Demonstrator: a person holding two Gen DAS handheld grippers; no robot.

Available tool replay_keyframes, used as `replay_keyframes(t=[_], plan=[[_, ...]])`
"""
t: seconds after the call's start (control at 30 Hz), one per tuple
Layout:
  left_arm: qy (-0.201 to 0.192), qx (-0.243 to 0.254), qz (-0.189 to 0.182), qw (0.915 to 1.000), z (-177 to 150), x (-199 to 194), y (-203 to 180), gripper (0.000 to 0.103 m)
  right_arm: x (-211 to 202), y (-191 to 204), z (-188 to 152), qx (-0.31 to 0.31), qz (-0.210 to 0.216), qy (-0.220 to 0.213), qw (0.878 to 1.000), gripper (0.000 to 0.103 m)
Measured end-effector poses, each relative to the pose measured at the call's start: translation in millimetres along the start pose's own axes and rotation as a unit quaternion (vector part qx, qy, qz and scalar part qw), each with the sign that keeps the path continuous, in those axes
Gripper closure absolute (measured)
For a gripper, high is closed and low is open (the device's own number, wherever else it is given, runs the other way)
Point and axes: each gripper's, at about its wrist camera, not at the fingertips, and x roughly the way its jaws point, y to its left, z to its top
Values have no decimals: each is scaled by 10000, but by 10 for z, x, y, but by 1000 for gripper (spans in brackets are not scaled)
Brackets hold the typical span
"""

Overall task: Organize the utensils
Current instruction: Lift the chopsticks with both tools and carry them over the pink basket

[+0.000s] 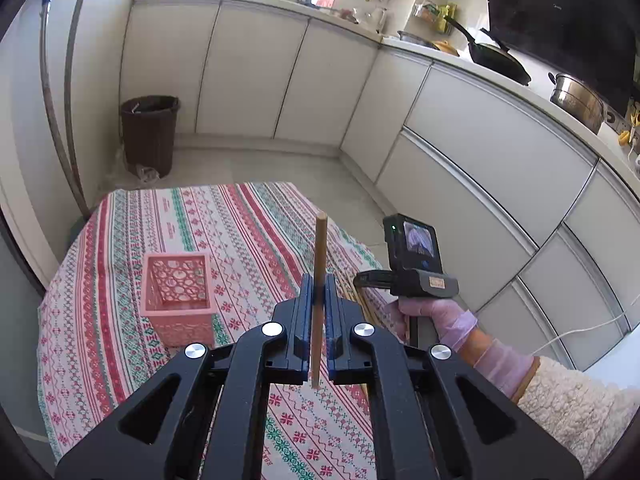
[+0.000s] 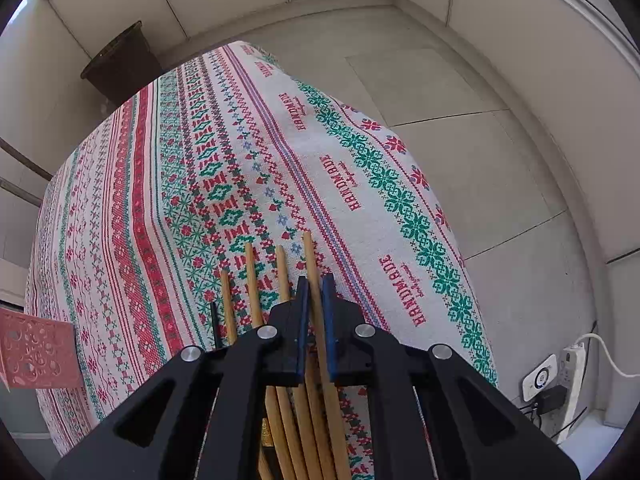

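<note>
Both grippers pinch chopsticks beside the pink basket (image 1: 178, 300).
Left gripper (image 1: 319, 286) clamps one upright chopstick (image 1: 320, 256); right gripper (image 2: 315, 288) clamps a chopstick (image 2: 310, 260) from the pile (image 2: 256, 276).

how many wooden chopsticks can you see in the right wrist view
4: one clamped in the right gripper, three loose on the tablecloth just left of it. More may hide under the gripper.

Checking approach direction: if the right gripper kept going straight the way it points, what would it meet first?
Probably the patterned tablecloth just beyond the chopstick clamped in the right gripper; depth is hard to judge, and nothing else appears ahead.
</note>
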Motion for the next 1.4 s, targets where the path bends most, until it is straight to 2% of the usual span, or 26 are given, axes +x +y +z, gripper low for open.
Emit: replay_keyframes(t=[0.17, 0.33, 0.47, 0.67, 0.83, 0.93, 1.03, 1.17, 1.4], plan=[[-304, -27, -26, 9995, 77, -199, -24, 98, -441, -193, -22, 263, 90, -396, 9988, 96], [-611, -141, -42, 9980, 161, -424, -40, 98, -1196, -300, -167, 232, 238, -885, 9955, 96], [-944, -321, 12, 9950, 252, -654, 4, 98, -1862, -242, -295, 38, 415, -1445, 9886, 96], [-1563, -722, 250, 9848, 505, -1047, 169, 98, -2924, -42, -371, -180, 1101, -2468, 9626, 97], [-1926, -933, 584, 9751, 796, -1257, 315, 98, -3528, 275, -298, -196, 1859, -2981, 9360, 97], [-2072, -995, 745, 9704, 853, -1297, 402, 98, -3662, 535, -257, -352, 2181, -3080, 9254, 97], [-2056, -1080, 944, 9681, 832, -1202, 534, 98, -3593, 794, -234, -469, 2293, -3104, 9214, 97], [-1906, -1139, 1200, 9676, 807, -996, 712, 98, -3400, 1057, -264, -625, 2440, -2963, 9213, 97], [-1543, -1219, 1408, 9703, 712, -575, 951, 97, -3047, 1524, -296, -1032, 2387, -2697, 9271, 97]])
